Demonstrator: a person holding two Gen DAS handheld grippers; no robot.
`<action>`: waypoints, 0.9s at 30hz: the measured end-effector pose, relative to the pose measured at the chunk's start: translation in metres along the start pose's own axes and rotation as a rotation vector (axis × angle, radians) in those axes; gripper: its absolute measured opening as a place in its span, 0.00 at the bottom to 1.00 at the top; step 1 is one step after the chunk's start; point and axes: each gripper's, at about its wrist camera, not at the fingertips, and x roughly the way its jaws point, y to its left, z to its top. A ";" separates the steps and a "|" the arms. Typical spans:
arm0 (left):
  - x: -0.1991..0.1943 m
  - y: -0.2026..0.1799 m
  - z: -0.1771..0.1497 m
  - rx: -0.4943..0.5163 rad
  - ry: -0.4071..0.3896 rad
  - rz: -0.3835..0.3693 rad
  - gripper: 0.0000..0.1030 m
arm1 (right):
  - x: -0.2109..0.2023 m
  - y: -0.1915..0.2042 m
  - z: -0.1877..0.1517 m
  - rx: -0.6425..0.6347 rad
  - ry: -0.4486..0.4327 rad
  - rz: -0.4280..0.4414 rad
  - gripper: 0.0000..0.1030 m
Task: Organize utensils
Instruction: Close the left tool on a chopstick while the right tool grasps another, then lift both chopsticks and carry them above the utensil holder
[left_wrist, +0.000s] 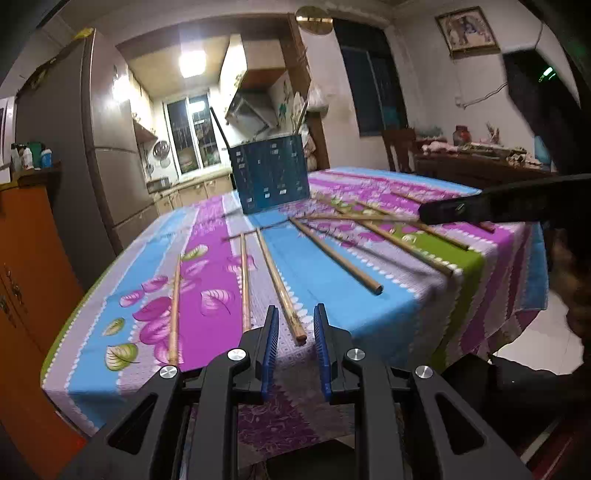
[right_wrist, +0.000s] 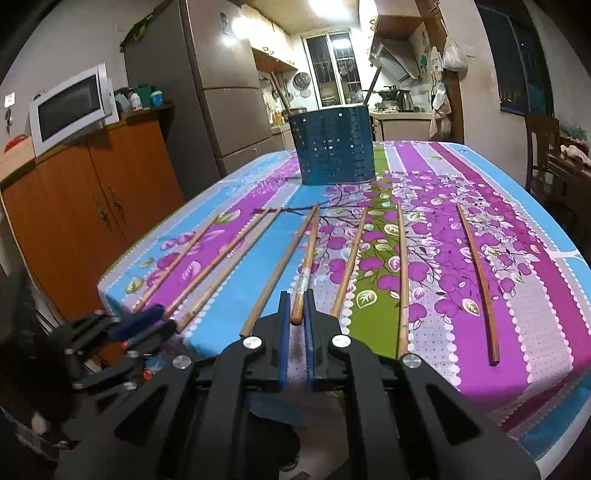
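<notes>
Right gripper (right_wrist: 296, 315) low at near edge of worktop (right_wrist: 546, 295), blue pads parted, rounded end of one chopstick (right_wrist: 306, 267) lying between the tips — contact unclear. Seven more chopsticks fanned flat on floral cloth either side, one (right_wrist: 478, 277) well apart to right. Blue perforated holder (right_wrist: 332, 146) upright at far end, two sticks standing in it. Left gripper (right_wrist: 147, 325) at left edge — blurred, near ends of leftmost chopsticks.
</notes>
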 end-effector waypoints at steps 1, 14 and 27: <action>0.003 0.000 -0.001 -0.003 0.009 0.002 0.21 | -0.002 0.000 0.001 -0.001 -0.006 0.002 0.05; 0.010 0.010 0.000 -0.081 0.025 0.034 0.08 | -0.020 0.002 0.000 -0.024 -0.069 0.001 0.05; -0.020 0.015 0.037 -0.071 -0.099 0.055 0.08 | -0.048 0.006 0.015 -0.072 -0.189 -0.020 0.05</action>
